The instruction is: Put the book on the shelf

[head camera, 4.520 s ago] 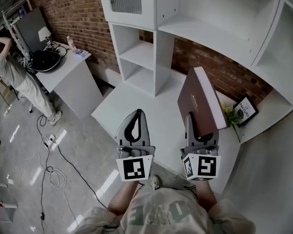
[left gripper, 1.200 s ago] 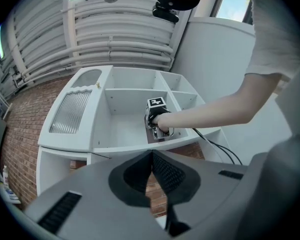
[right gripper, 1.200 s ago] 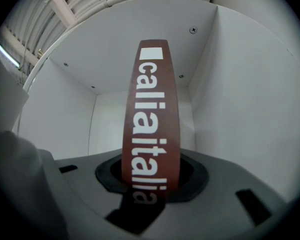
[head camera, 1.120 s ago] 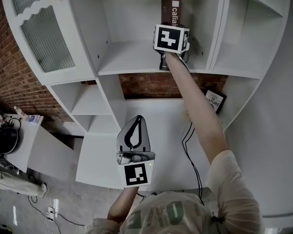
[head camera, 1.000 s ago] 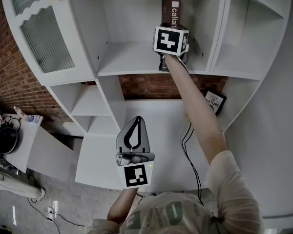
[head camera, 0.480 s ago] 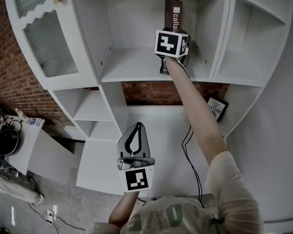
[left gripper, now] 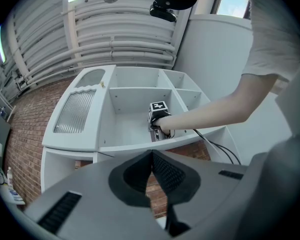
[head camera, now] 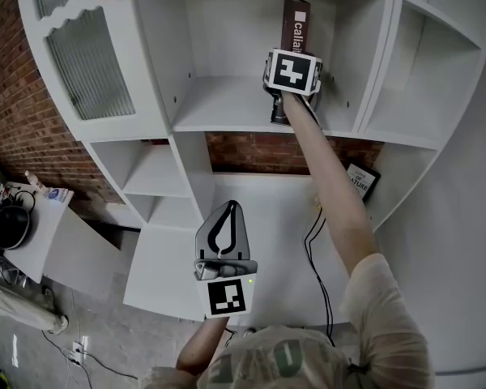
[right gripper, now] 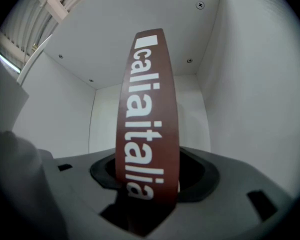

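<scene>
The brown book (head camera: 296,24) with white spine lettering stands upright on the white shelf board (head camera: 219,104) in the upper middle compartment, near its right wall. My right gripper (head camera: 294,59) reaches in at arm's length. The book's spine (right gripper: 146,114) sits between its jaws, which are opening, and dark gaps show on both sides of the spine. My left gripper (head camera: 226,211) hangs low in front of the lower counter, shut and empty. In the left gripper view, its closed tips (left gripper: 151,156) point up at the shelf unit (left gripper: 125,134).
A ribbed-glass cabinet door (head camera: 89,55) is left of the compartment and an open side compartment (head camera: 413,79) is to its right. A framed picture (head camera: 361,179) leans on the lower counter (head camera: 259,209). A black cable (head camera: 316,225) trails from my right arm. Beyond is a brick wall (head camera: 16,112).
The book went from low over the counter up into the upper compartment, carried by my right gripper. Over the last second it stays upright there; my left gripper has barely moved.
</scene>
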The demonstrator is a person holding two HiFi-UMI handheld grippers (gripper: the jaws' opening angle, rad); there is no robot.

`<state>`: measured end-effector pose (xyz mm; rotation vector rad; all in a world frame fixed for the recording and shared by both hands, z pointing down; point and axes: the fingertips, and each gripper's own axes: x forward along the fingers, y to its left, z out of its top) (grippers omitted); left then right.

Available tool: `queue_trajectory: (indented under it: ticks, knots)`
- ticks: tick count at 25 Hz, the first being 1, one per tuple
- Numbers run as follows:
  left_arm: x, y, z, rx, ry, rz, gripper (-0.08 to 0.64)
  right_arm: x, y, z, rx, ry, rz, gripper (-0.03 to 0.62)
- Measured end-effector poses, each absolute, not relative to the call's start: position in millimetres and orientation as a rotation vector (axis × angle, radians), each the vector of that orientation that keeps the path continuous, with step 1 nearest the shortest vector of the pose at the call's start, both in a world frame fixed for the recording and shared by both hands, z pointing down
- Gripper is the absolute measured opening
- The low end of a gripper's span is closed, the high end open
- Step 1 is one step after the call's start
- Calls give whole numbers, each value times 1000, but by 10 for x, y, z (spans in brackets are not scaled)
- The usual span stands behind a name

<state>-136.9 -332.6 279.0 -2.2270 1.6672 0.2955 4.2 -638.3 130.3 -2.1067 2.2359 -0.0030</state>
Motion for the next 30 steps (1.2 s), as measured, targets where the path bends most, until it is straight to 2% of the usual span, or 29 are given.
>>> queue_trajectory:
  ticks: [5,11,22,23,24,25,30]
  knots:
    - [-1365,-3284,2766,-2224,1647,292,14,52,-6301,1233,-2136,2222,127,281]
    - [-1330,-3231,2714,-2236,1622,301,14,66,-5818,955,-2042,2176,162,282]
    - [-1106,-3152,2642,-2279,1563,338,14,-156,-3969,910,-1563,2231,370,276]
    - [-1106,-3144,2644,-2282,1567,341,14,-128,-3797,953,-1536,2213,387,230]
    - [-1109,-3138,2649,-2284,1574,345,14,-95,-3645,1015,-1516,2197,398,77]
    - [-1113,-3133,2660,-2287,1584,348,14,-64,-3520,1104,-1506,2188,406,20]
    - [-1132,-3136,2792,-2307,1633,341,14,-8,-3222,1950,-1591,2197,372,15]
